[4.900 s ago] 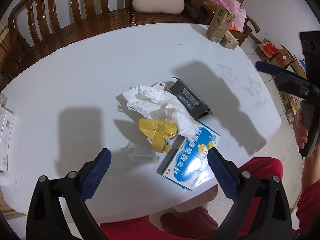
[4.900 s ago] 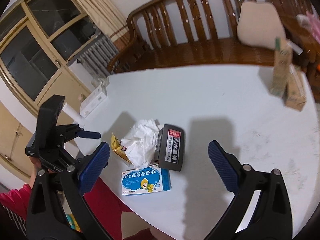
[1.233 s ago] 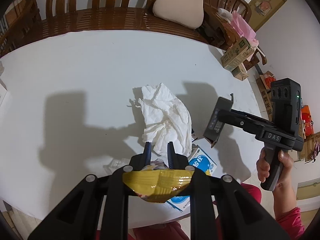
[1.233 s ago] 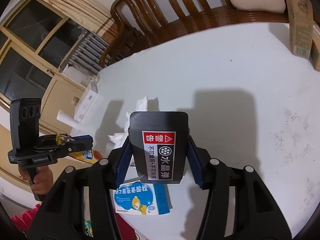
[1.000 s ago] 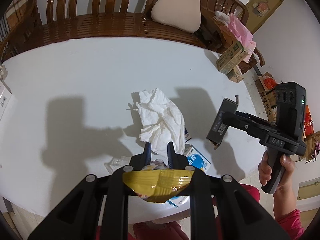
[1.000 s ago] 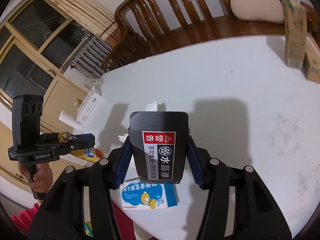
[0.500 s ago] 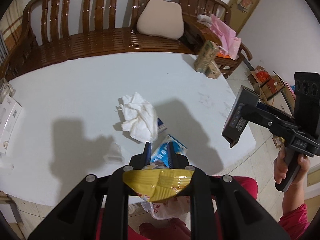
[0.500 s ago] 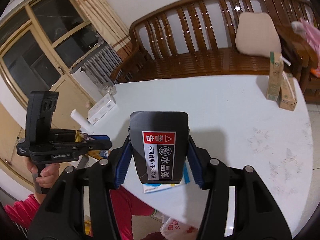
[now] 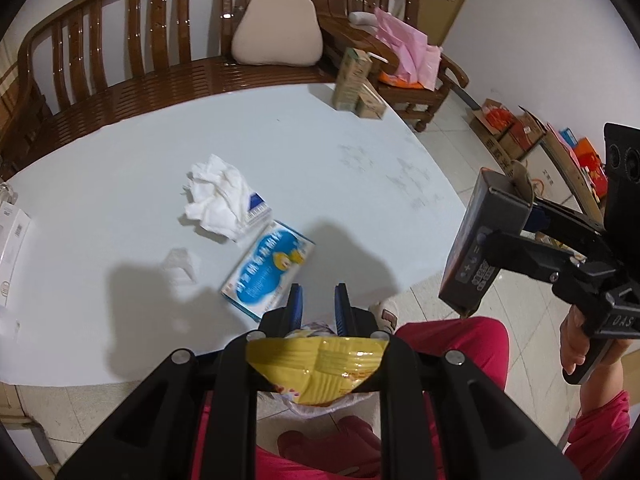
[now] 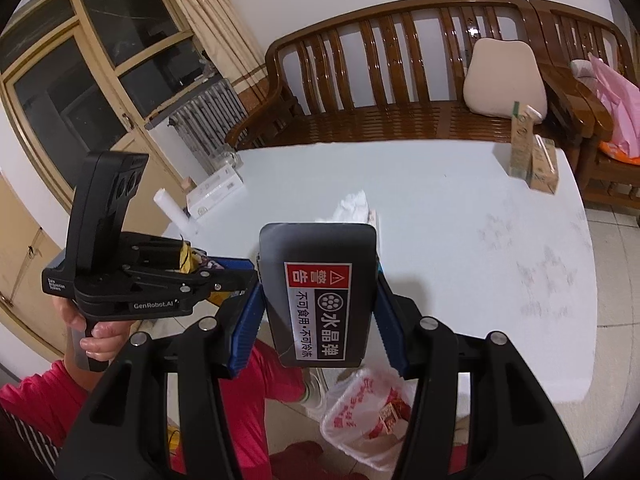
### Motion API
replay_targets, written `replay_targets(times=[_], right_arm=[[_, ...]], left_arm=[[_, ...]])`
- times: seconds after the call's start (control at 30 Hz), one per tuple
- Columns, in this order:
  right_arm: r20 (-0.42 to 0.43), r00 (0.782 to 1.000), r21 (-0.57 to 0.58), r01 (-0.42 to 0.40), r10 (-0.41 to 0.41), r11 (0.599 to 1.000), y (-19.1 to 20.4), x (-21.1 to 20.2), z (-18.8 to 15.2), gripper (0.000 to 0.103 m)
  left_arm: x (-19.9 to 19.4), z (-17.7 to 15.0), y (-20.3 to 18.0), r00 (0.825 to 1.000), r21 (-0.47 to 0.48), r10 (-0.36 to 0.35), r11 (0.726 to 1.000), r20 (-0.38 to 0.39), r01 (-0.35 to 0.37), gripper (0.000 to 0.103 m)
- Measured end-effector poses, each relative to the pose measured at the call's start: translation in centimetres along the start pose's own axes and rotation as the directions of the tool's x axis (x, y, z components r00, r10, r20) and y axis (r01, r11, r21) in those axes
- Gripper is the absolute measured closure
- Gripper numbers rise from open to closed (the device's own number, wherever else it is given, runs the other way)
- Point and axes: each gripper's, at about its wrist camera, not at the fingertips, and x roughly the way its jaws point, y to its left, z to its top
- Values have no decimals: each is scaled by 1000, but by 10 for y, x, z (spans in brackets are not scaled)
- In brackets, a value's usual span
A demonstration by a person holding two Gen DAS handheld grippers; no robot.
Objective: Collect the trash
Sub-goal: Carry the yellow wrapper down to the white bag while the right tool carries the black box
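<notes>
So the big white table [image 9: 120, 168] takes up most of the room, with the wooden bench [image 9: 160, 76] hard against its far edge and open tiled floor [image 9: 452, 152] off its right and near sides. That's where both grippers are, out past the near edge, over the person's red trousers [image 9: 452, 344].

Left on the table: a crumpled white tissue [image 9: 216, 200], and just beside it a blue medicine box [image 9: 268, 268] lying flat near the near edge, long axis running diagonally away from the edge. Two cartons [image 9: 356, 84] sit at the far right edge.

A white plastic bag [image 10: 368, 412] sits open on the floor below the table edge.

The right gripper [image 10: 318, 316] is pinching a black box [image 10: 320, 292] across its short sides, long axis along the fingers, label facing the camera. It's tilted down, hand [image 9: 576, 340] on the handle.

The left gripper [image 9: 318, 308] is squeezed tight on a yellow wrapper [image 9: 316, 368], angled steeply down.
</notes>
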Motion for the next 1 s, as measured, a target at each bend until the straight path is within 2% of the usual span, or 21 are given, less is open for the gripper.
replay_targets(times=[0.47, 1.0], right_arm=[[-48, 998, -4, 27, -27, 1000, 15, -4, -64, 51], [-116, 993, 1, 31, -31, 1000, 22, 18, -130, 51]], left_arm=[[41, -58, -27, 994, 27, -53, 998, -99, 56, 86], [84, -113, -38, 983, 40, -56, 997, -175, 64, 86]])
